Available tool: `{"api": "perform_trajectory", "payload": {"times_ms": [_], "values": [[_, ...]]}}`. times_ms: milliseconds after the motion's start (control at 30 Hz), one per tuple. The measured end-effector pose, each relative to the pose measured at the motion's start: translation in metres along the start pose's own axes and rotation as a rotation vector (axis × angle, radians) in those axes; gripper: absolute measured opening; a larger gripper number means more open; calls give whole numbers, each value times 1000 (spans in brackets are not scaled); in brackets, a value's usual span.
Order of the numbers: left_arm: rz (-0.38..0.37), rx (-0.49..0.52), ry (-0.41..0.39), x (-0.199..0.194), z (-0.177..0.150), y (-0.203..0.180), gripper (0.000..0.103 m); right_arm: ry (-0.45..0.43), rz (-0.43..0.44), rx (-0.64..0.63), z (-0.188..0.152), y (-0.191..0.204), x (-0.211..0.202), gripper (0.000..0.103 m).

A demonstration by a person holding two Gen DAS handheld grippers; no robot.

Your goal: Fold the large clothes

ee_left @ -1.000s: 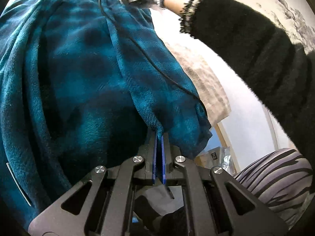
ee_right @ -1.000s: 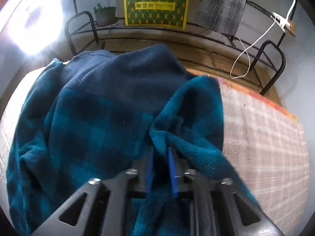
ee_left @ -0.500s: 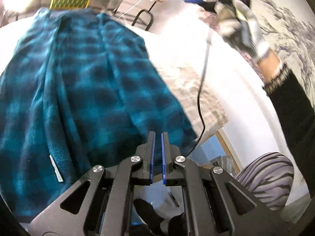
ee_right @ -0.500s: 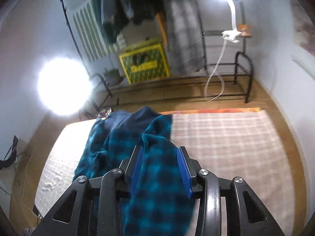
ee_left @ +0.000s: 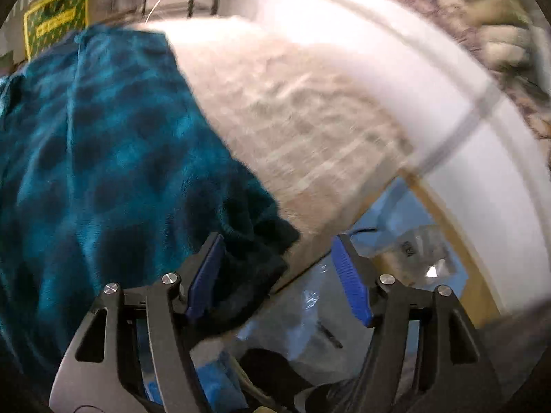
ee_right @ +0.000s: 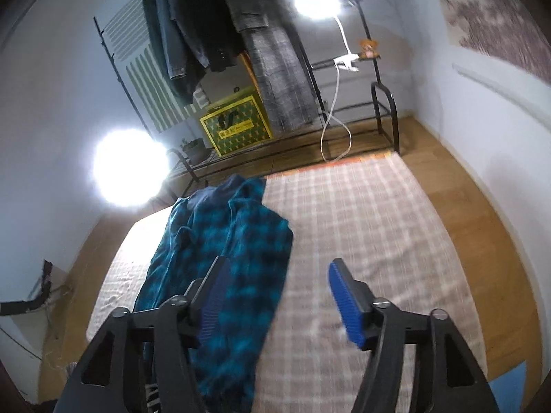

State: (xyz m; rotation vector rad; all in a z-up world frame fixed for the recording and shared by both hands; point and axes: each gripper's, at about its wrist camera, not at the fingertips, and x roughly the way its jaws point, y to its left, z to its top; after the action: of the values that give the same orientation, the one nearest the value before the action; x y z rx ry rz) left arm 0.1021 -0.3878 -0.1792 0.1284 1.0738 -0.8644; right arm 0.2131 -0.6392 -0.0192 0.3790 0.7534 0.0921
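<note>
A teal and black plaid fleece garment lies in a long folded strip on a checked bed cover. It also shows in the right wrist view, running from near me toward the far end. My left gripper is open and empty, just past the garment's near corner at the bed's edge. My right gripper is open and empty, raised well above the bed cover, with its left finger over the garment's right edge.
A black clothes rack with hanging garments and a yellow-green box stand beyond the bed's far end. Two bright lamps glare. Wooden floor runs right of the bed. A gloved hand shows at top right.
Both grippers let go of the garment and opened. The garment dropped flat onto the bed. The right gripper rose high and pulled back; the left gripper stayed near the near corner.
</note>
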Motion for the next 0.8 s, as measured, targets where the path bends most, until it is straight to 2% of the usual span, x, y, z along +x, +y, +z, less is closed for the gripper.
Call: {"api": "perform_trajectory", "payload": {"times_ms": [67,133,167,200,233,300,367,433,500,567,633,800], "values": [[7,-29,27,15,2,5,67,15,10,15,-7,-18,8,64],[32,-4,-6,18,2,3,64,35,23,30,-15,-32,21,64],[55,17,-13,19,2,1,57,46,32,37,-18,-37,29,64],[91,52,-31,19,2,-1,39,55,42,45,-20,-41,39,64],[87,67,-47,18,3,1,17,65,60,58,-20,-46,53,64],[39,34,-38,15,6,10,14,76,92,82,-21,-51,79,64],[-37,-51,-44,4,8,25,13,87,118,105,-19,-56,104,64],[-144,-165,-99,-25,6,43,13,101,156,144,-16,-60,139,64],[-179,-225,-162,-53,3,57,13,115,206,187,-13,-63,174,64],[-196,-282,-215,-77,-1,73,13,128,239,217,-9,-62,206,65],[-183,-331,-259,-95,-7,90,13,148,253,241,-5,-57,244,65],[-156,-437,-289,-100,-23,126,13,200,300,274,0,-35,322,65]]}}
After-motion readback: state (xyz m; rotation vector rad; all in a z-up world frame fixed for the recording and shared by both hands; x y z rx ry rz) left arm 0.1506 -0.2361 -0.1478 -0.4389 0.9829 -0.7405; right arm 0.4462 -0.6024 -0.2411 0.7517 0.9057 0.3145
